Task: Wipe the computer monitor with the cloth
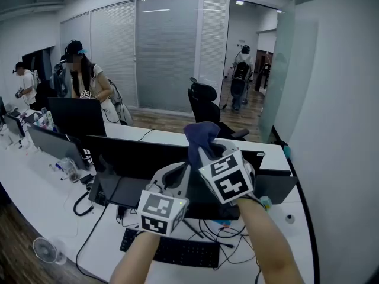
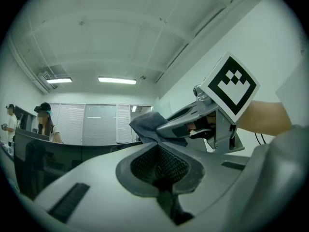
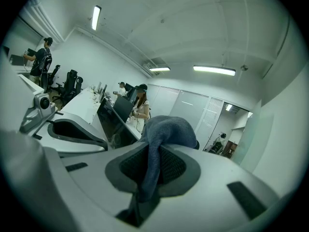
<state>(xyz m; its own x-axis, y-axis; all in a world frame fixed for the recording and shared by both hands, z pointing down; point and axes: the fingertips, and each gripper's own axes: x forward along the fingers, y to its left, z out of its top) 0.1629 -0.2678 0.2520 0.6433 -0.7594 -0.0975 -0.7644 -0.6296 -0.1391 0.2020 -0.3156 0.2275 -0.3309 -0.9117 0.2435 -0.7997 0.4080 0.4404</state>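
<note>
Over the desk, my right gripper [image 1: 203, 154] is raised and shut on a dark blue cloth [image 1: 200, 136], which bunches above its jaws. The same cloth [image 3: 164, 132] hangs down between the pads in the right gripper view. My left gripper [image 1: 180, 173] sits just left of and below it, jaws shut with nothing between them [image 2: 157, 148]. The left gripper view looks up at the cloth [image 2: 148, 124] and the right gripper [image 2: 193, 122] close ahead. The black computer monitor [image 1: 142, 157] stands beneath both grippers, apart from the cloth.
A keyboard [image 1: 172, 250] and tangled cables [image 1: 228, 232] lie on the white desk [image 1: 53, 209]. More monitors [image 1: 77, 116] stand at the left. A black office chair [image 1: 204, 99] is behind the desk. People [image 1: 83, 78] stand at the back left and in the doorway.
</note>
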